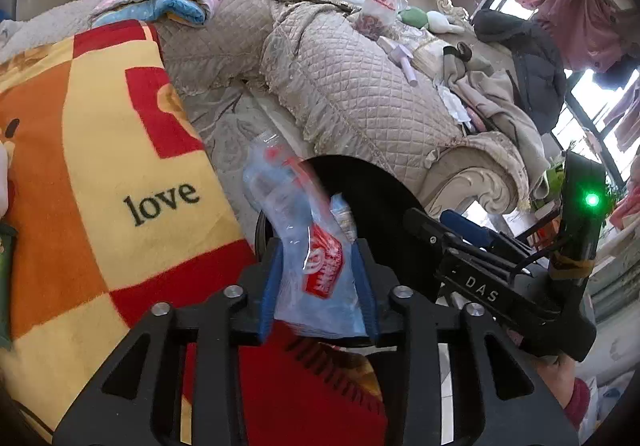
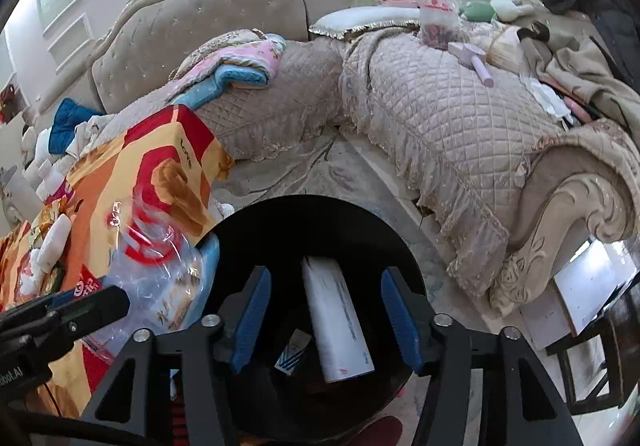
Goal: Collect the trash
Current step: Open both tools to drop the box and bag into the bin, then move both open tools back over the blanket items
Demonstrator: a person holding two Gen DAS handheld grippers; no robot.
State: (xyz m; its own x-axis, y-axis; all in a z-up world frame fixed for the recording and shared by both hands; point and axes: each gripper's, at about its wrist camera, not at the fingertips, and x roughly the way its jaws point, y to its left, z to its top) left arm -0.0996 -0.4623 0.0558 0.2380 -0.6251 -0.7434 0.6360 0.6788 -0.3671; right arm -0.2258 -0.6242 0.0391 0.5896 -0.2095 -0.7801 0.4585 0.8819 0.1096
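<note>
Left gripper [image 1: 318, 282]: narrow gap, blue pads flanking a clear plastic bag [image 1: 304, 238] with red print; the bag sits between them, blurred, and I cannot tell whether the pads press on it.
Right gripper [image 2: 326, 320]: jaws moderately apart, nothing between the pads; a white tube-like wrapper [image 2: 338, 320] lies beyond them inside the black bin [image 2: 256, 230].
Trash location: the bag hangs just over the near rim of the bin, ahead of the left gripper; the white wrapper and a small blue-and-white packet [image 2: 294, 356] lie in the bin, straight ahead of the right gripper.
Only in left view: the right gripper's housing with a green light and a hand [image 1: 560, 378] beneath it.
Only in right view: the bin's inside and contents; bottles and clutter far left.
Edges and room: a blanket [image 1: 100, 174] borders the bin on the left; the quilted sofa [image 2: 440, 118] stands beyond it and to the right; a strip of patterned floor lies between bin and sofa.
Writing: "love" on the blanket; "DAS" on the right gripper's housing; the bag's red label is unreadable.
</note>
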